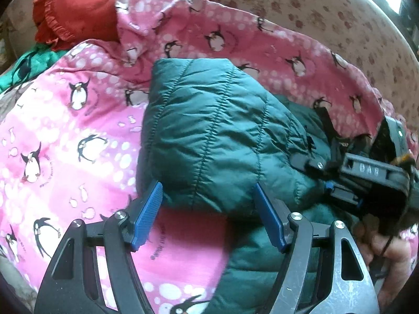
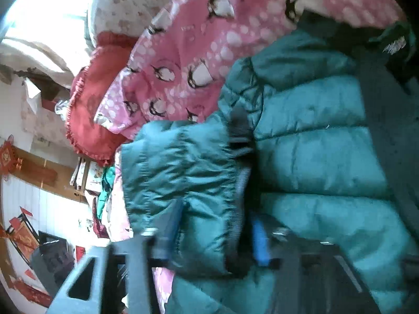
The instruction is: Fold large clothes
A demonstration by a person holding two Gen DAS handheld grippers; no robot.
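A teal quilted puffer jacket [image 1: 209, 130] lies on a pink penguin-print blanket [image 1: 65, 136]. One folded part of it, a sleeve or a side, points toward the far side. My left gripper [image 1: 208, 204] is open, its blue pads [image 1: 148, 209] standing either side of the near edge of that fold and hovering at the fabric. In the right wrist view the jacket [image 2: 314, 144] fills the frame. My right gripper [image 2: 214, 233] is shut on a bunched fold of it, with cloth filling the gap between the pads. The right gripper [image 1: 314, 167] also shows at the jacket's right side.
A red ruffled pillow [image 1: 78, 7] and green cloth [image 1: 31, 62] lie beyond the blanket's far left. A pale floral sheet [image 1: 327, 7] covers the far right. A person's hand [image 1: 387, 253] holds the right gripper. Furniture and red decorations [image 2: 23, 235] show at the left.
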